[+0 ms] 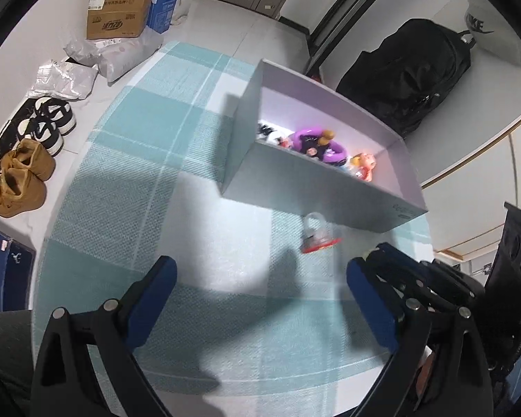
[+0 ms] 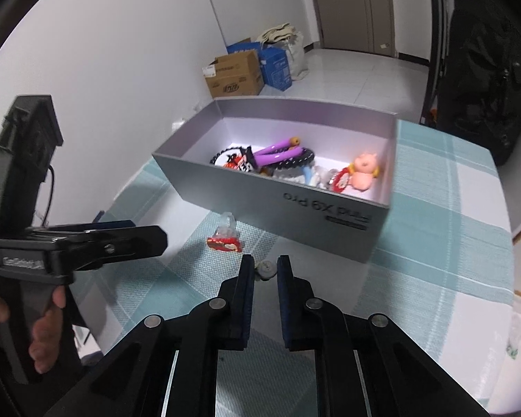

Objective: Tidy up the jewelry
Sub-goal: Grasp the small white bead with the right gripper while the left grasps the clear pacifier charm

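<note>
A grey open box (image 2: 295, 215) stands on the teal checked cloth. Inside lie a purple piece (image 2: 278, 151), a black bead bracelet (image 2: 298, 161) and a pink figure charm (image 2: 363, 173). In front of the box rests a red and clear trinket (image 2: 224, 241), which the left wrist view also shows (image 1: 316, 236). My right gripper (image 2: 265, 266) is just above the cloth, its pads nearly together on a small grey round piece (image 2: 265, 271). My left gripper (image 1: 260, 272) hangs wide open over the cloth, short of the box (image 1: 295, 187), and holds nothing.
A hand (image 2: 45, 333) holds the left gripper's handle. Against the wall are a cardboard box (image 1: 118, 14), blue boxes (image 1: 165, 3), plastic bags (image 1: 66, 78) and shoes (image 1: 21, 173). A black backpack (image 1: 406, 69) sits behind the grey box. The cloth's edge runs near the right (image 2: 503, 243).
</note>
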The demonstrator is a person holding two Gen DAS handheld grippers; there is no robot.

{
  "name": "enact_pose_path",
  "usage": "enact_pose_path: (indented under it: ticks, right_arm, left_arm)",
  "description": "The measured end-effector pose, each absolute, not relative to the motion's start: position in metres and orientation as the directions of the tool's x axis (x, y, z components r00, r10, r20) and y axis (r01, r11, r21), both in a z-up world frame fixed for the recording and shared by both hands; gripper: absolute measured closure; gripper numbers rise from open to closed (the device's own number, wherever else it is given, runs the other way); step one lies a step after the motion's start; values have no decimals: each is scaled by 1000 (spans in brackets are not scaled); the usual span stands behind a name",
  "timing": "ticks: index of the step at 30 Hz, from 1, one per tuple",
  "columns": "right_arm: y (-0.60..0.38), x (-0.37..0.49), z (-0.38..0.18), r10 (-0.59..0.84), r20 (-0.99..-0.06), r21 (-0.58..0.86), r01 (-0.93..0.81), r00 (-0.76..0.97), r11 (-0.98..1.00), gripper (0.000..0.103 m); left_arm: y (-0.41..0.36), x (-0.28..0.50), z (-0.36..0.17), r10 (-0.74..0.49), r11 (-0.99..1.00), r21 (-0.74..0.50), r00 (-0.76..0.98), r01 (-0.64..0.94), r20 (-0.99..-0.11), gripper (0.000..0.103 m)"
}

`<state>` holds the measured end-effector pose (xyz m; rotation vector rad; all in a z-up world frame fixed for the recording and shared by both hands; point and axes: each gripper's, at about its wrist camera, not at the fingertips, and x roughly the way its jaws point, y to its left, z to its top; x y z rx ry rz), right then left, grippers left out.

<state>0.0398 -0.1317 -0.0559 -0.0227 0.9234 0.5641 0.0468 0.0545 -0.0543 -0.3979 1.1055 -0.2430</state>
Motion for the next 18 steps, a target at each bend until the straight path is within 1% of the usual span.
enact_pose_path:
  ticks: [3, 6, 10, 12, 14, 16, 18]
  right_arm:
    - [-138, 40, -48, 463, -742, 237, -457, 484, 857, 91]
    - [-147, 42, -41, 472, -727, 262, -434, 498, 862, 91]
    - [-157, 43, -38, 476, -713, 284, -409, 515, 867, 91]
    - [-162, 42, -37, 477, -711, 291, -401, 517, 869, 91]
    - [-166, 42, -37, 482, -709, 301, -398, 515, 867, 91]
    - [-167, 41, -37, 485, -707, 303, -399, 515, 865, 91]
    - [-167, 41, -36, 490, -704, 305, -405, 514, 862, 91]
  left_arm:
    - [48, 51, -53, -377, 908, -419, 438, 0, -816, 8]
    - [35, 56, -52, -331, 933, -359, 447, 23, -831, 8]
    - [9, 60, -53, -253, 967, -230, 442, 106, -861, 8]
    - [1, 60, -57, -248, 968, -202, 429, 151, -869, 9]
    - [-2, 61, -60, -232, 971, -180, 419, 161, -878, 19]
    - [-2, 62, -61, -213, 974, -159, 421, 159, -882, 33]
    - [-1, 65, -61, -209, 975, -154, 423, 159, -882, 38]
